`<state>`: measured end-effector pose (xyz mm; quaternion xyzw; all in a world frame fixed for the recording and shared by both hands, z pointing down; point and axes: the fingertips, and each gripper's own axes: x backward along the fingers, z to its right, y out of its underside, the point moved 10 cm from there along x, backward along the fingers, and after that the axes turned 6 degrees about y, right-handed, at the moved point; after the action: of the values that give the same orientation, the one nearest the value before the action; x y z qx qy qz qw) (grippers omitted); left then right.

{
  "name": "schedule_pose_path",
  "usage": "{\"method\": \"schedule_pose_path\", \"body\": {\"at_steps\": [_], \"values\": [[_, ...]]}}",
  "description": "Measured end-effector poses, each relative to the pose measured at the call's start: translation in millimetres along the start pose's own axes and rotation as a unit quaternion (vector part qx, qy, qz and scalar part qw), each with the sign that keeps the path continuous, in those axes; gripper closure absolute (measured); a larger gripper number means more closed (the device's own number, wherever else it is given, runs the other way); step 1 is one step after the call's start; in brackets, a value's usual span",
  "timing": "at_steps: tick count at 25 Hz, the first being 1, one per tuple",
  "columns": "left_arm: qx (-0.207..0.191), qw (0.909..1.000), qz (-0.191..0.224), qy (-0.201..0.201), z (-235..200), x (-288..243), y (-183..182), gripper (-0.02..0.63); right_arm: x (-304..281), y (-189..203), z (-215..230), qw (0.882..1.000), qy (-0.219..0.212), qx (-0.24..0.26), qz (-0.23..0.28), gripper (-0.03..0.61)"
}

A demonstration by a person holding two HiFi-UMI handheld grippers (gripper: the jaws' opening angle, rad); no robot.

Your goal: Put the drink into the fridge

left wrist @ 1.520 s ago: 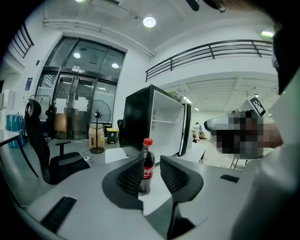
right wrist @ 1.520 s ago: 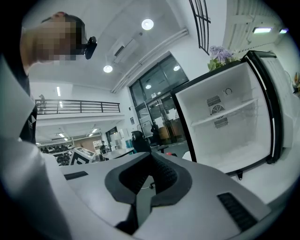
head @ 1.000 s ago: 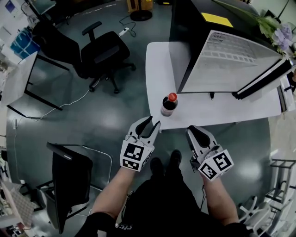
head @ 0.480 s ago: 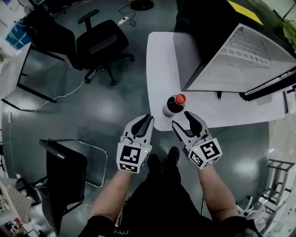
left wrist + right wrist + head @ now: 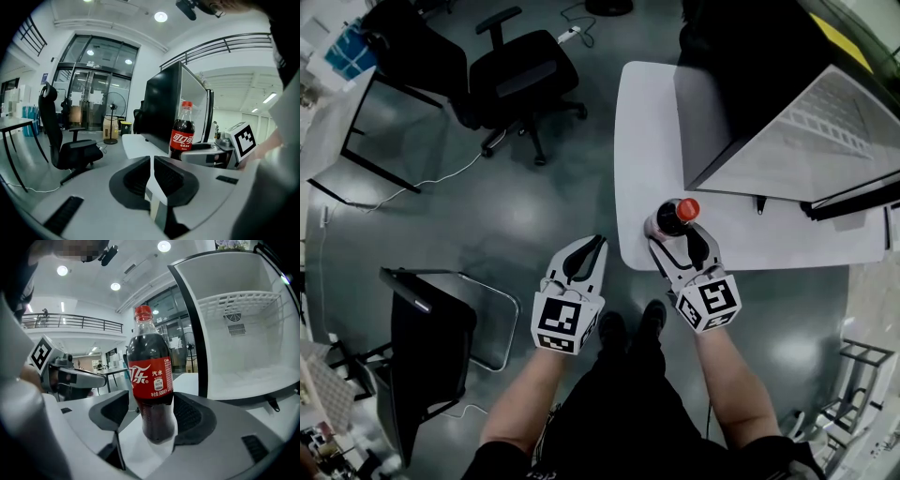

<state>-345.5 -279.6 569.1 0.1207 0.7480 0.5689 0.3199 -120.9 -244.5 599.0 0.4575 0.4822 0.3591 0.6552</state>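
Observation:
A cola bottle (image 5: 671, 217) with a red cap stands upright near the front edge of the white table (image 5: 647, 122). My right gripper (image 5: 679, 244) is at the bottle's base, its jaws opening, one on each side of the bottle (image 5: 150, 385). The pads do not press on it; a gap shows on the left side. My left gripper (image 5: 586, 255) hangs over the floor left of the table, its jaws closing to a thin slit with nothing between them (image 5: 152, 161). The bottle (image 5: 183, 133) shows to its right. The black fridge (image 5: 769, 103) stands on the table with its door open, its white inside (image 5: 243, 333) bare.
A black office chair (image 5: 520, 80) stands on the grey floor at the back left. A dark panel on a metal frame (image 5: 427, 347) is at the near left, and a desk (image 5: 337, 131) at the far left. The fridge door (image 5: 853, 197) swings out to the right.
My right gripper has moved forward to the table edge and opened around the bottle's base. My left gripper's jaws have come together. The left hand stayed about where it was.

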Motion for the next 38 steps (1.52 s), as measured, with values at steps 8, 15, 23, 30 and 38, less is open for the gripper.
{"method": "schedule_pose_path", "body": {"at_steps": [8, 15, 23, 30, 38], "values": [[0.023, 0.9997, -0.001, -0.01, -9.9, -9.3, 15.7, 0.578, -27.9, 7.8, 0.9, 1.0, 0.003, 0.015, 0.0, 0.258], [0.035, 0.9992, -0.004, -0.018, -15.2, -9.7, 25.5, 0.58, -46.0, 11.6, 0.6, 1.0, 0.019, 0.022, 0.009, 0.276], [0.037, 0.9986, -0.022, -0.032, -23.0, 3.2, 36.6, 0.58, -60.6, 12.3, -2.3, 0.998, 0.033, 0.046, 0.017, 0.289], [0.029, 0.9988, -0.024, -0.033, -22.7, 12.1, 31.1, 0.58, -56.5, 10.8, -3.0, 0.997, 0.054, 0.051, 0.018, 0.308], [0.017, 0.9997, -0.013, -0.014, -6.1, 25.7, -4.7, 0.58, -10.4, -35.3, -18.1, 0.997, 0.044, 0.064, 0.022, 0.308]]}}
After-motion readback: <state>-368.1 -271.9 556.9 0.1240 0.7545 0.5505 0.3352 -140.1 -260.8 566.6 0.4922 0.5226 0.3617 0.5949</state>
